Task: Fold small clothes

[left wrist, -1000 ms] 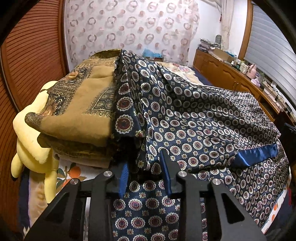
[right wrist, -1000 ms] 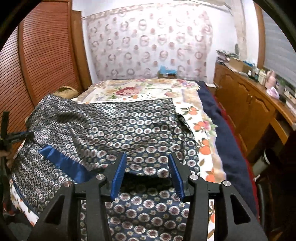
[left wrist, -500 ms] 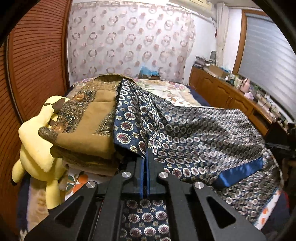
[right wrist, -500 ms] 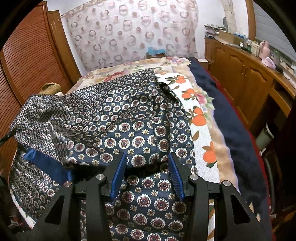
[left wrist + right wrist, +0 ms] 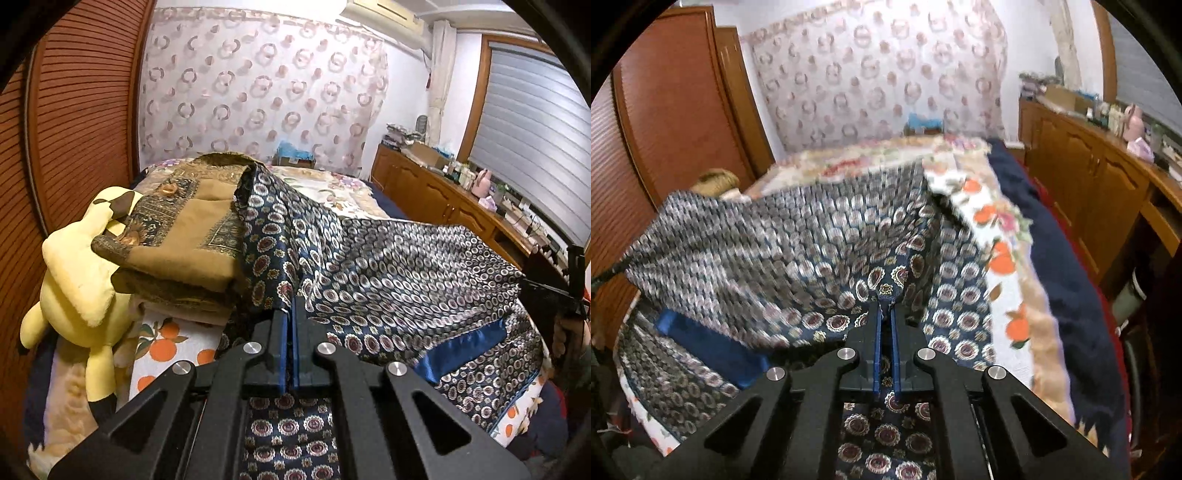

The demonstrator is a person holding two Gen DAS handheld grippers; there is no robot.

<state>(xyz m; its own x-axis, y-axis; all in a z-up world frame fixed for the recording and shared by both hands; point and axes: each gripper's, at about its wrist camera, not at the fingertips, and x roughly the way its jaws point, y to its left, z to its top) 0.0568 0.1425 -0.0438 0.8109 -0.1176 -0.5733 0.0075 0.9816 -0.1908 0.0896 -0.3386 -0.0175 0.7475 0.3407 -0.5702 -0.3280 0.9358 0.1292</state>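
Observation:
A navy silky garment printed with round medallions lies across the bed, with a plain blue band along one folded edge. My left gripper is shut on the garment's near left edge, which is raised off the bed. In the right wrist view the same garment hangs taut and blurred, its blue band low on the left. My right gripper is shut on a pinch of its near right edge. The right gripper's black body also shows at the far right of the left wrist view.
A folded tan patterned pile and a yellow plush toy sit left of the garment. The floral bedspread and a dark blanket lie to its right. Wooden cabinets line the right wall; a louvred wardrobe stands left.
Both grippers went from open to shut on the garment's near edge, the left one first. The left one rose, lifting the cloth into a taut raised fold.

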